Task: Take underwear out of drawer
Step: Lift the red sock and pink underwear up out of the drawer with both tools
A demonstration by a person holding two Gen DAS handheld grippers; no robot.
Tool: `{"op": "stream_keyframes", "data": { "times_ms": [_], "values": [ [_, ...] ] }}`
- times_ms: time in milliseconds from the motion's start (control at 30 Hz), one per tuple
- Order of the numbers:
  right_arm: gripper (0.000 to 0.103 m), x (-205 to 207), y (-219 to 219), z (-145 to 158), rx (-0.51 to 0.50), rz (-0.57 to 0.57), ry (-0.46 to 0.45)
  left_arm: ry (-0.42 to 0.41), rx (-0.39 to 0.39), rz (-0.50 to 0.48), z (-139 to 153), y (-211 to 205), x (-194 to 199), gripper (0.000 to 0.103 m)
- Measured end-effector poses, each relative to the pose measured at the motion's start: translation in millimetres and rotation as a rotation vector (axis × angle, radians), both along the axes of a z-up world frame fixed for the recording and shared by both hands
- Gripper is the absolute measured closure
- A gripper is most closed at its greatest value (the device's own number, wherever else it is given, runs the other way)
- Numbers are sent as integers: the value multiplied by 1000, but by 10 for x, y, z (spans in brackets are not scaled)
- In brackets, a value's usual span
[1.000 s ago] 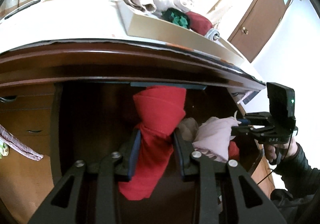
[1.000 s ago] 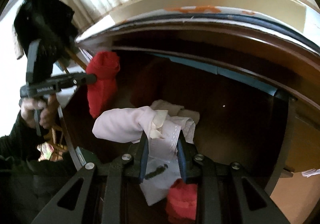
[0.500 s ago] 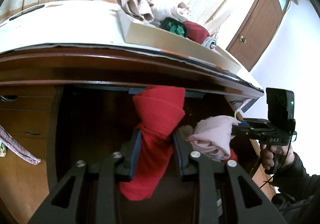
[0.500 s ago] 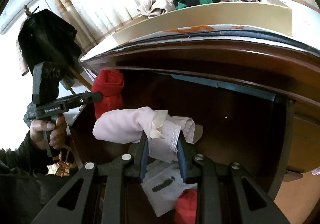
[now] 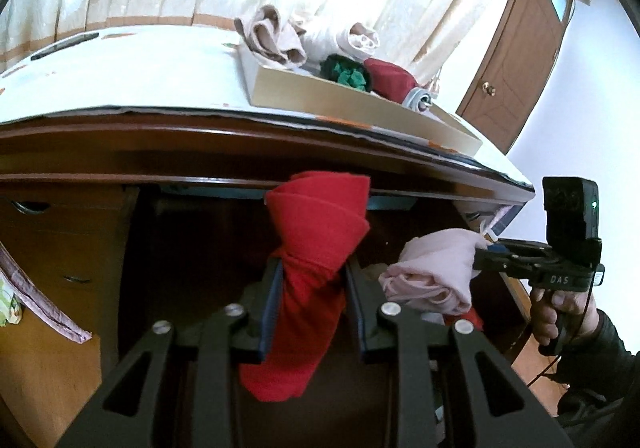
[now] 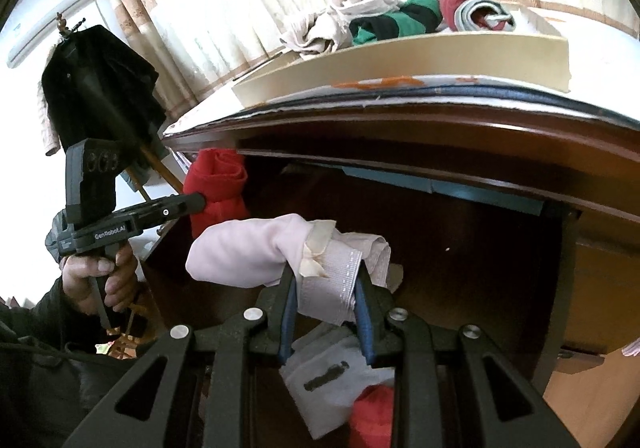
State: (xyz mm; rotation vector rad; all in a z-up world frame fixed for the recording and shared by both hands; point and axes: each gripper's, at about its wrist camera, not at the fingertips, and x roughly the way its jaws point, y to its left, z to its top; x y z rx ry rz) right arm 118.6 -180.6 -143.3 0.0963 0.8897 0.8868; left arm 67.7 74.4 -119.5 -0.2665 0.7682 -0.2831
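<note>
The left tongs stand narrow, pads pinching a red underwear roll at its twisted middle; soft knit bulges above and hangs below. The right tongs clamp just as narrowly on a pale pink underwear piece by its ribbed elastic band. Both garments hang above the open dark wooden drawer, just under the overhanging tabletop edge, with open room between them. A white cloth and a red piece lie in the drawer. A shallow beige tray of rolled garments sits on the tabletop.
</note>
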Motion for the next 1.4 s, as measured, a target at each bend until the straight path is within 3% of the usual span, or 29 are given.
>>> {"op": "stream_keyframes", "data": {
  "times_ms": [1167,1400],
  "values": [
    [75,-64,-248,151,64,-109,-129,-138,105,54,179,-151,-223,76],
    [75,-98,-298,172,94,-111,-140,-204,121,68,312,-160,-307,76]
  ]
}}
